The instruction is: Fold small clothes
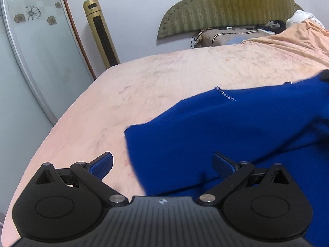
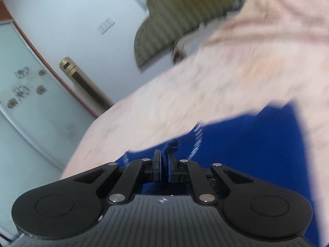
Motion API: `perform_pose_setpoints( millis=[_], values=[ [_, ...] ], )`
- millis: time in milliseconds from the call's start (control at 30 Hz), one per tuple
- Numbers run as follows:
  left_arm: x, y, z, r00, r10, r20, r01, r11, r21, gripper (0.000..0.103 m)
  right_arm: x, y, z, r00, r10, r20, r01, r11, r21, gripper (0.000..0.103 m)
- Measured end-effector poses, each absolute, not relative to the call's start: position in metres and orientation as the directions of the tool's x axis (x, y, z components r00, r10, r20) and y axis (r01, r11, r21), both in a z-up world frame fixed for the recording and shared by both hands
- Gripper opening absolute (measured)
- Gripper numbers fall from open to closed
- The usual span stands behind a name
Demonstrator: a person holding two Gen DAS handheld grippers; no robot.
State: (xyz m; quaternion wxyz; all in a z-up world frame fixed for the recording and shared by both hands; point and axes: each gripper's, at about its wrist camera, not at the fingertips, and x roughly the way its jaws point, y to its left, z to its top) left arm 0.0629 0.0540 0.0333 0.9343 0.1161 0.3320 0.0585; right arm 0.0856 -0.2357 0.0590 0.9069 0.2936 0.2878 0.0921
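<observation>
A royal-blue garment (image 1: 216, 127) with a short white stitched line lies on a peach bed sheet (image 1: 144, 78), filling the right half of the left wrist view. My left gripper (image 1: 163, 163) is open, its fingers spread wide just above the garment's left edge, with nothing pinched. In the blurred right wrist view my right gripper (image 2: 164, 161) is shut on a bunched fold of the blue garment (image 2: 246, 144), which sticks up between the pads.
An olive padded headboard (image 1: 226, 6) and a pillow with clutter (image 1: 228, 35) lie at the far end of the bed. A gold tower fan (image 1: 101, 30) stands by the wall. A frosted glass door (image 1: 30, 51) is at the left, past the bed edge.
</observation>
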Motion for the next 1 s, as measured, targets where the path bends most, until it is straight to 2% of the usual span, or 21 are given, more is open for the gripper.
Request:
perform_pose_setpoints(
  millis=[133,333,433,500,600,667,767,833,900,1000],
  values=[
    [0.071,0.051,0.028,0.754,0.160,-0.637,-0.017,0.974,0.225,0.103,0.060,-0.279,0.068,0.842,0.196,-0.502,0.104,0.855,0.508,0.012],
    [0.088,0.038,0.011,0.721,0.180,-0.669,-0.008,0.968,0.252,0.103,0.067,-0.312,0.032,0.781,0.173,-0.600,0.194,0.846,0.497,0.015],
    [0.085,0.037,0.011,0.728,0.169,-0.665,0.003,0.968,0.250,0.103,0.062,-0.310,0.025,0.778,0.044,-0.626,0.270,0.877,0.397,0.019],
    [0.083,0.035,0.010,0.731,0.169,-0.661,0.004,0.968,0.252,0.103,0.052,-0.309,0.032,0.809,0.019,-0.587,0.274,0.871,0.407,0.034],
    [0.088,0.032,0.005,0.724,0.172,-0.668,0.004,0.967,0.253,0.103,0.051,-0.294,0.035,0.826,0.148,-0.544,0.146,0.875,0.461,0.048],
    [0.091,0.032,0.001,0.705,0.188,-0.684,-0.008,0.966,0.257,0.103,0.058,-0.285,0.026,0.791,0.210,-0.575,0.103,0.880,0.464,0.048],
    [0.086,0.034,0.002,0.710,0.165,-0.685,-0.002,0.973,0.233,0.103,0.066,-0.280,0.013,0.755,0.108,-0.647,0.185,0.911,0.368,0.045],
    [0.085,0.033,0.003,0.712,0.169,-0.681,-0.004,0.971,0.237,0.103,0.057,-0.279,0.021,0.779,0.108,-0.618,0.183,0.903,0.388,0.052],
    [0.085,0.033,0.003,0.708,0.174,-0.685,-0.011,0.972,0.235,0.103,0.050,-0.270,0.028,0.795,0.120,-0.594,0.139,0.918,0.372,0.069],
    [0.082,0.033,0.005,0.705,0.152,-0.692,-0.011,0.979,0.204,0.103,0.051,-0.253,0.025,0.776,0.104,-0.622,0.102,0.953,0.286,0.073]
  ],
)
